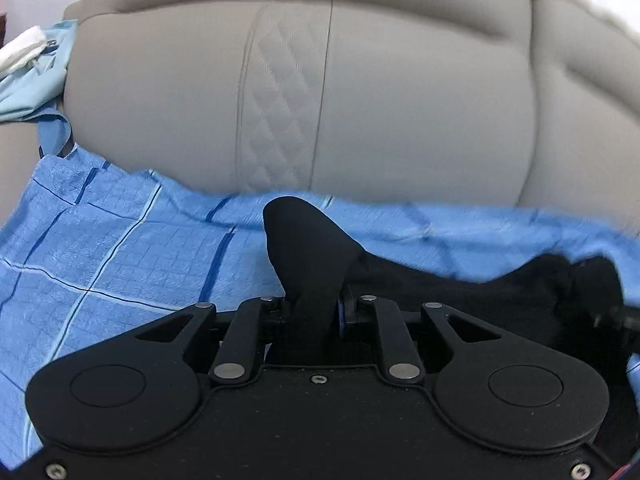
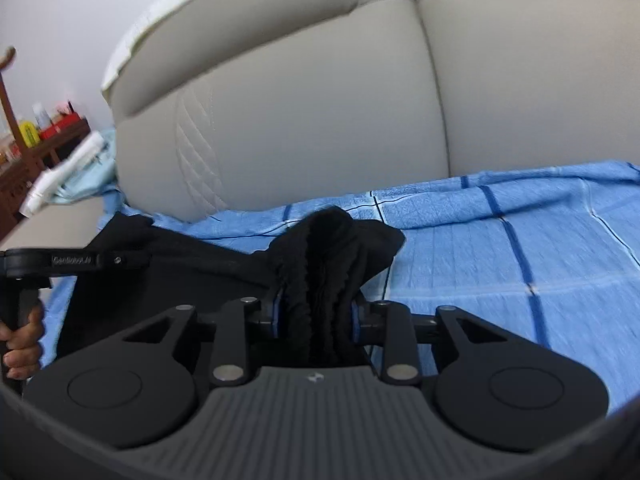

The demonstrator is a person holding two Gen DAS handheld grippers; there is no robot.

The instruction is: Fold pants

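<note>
A bed w/ a blue checked sheet (image 1: pixel 120 248) is seen as the work surface; the sheet is thin, waffle-textured, crossed by dark and pale stripes, and rumpled along its far edge. Behind it a padded beige headboard (image 1: pixel 400 100) is seen, smooth like leather, split into bulging panels, w/ one strip of diamond quilting. At far left in the right wrist view, a dark wooden cabinet (image 2: pixel 24 168) w/ small blurred items on top is seen against a pale wall. A light blue cloth (image 1: pixel 32 80) w/ sth white on it is bunched beside the headboard.

Counted: 1 pair of black pants (image 2: pixel 168 256), 2 tools, 1 hand (image 2: pixel 22 340) visible.

The pants are soft, matte, dark; they are stretched across the sheet between both tools, lifted at each end. The left tool (image 1: pixel 310 304) is pressed together on a smooth tongue of pants fabric that stands up past its tips. The right tool (image 2: pixel 316 312) is clamped on a thick, gathered, ribbed bunch of the pants, its blue-edged pads held apart by the cloth. The left tool's handle is gripped by the hand at the left edge of the right wrist view.
</note>
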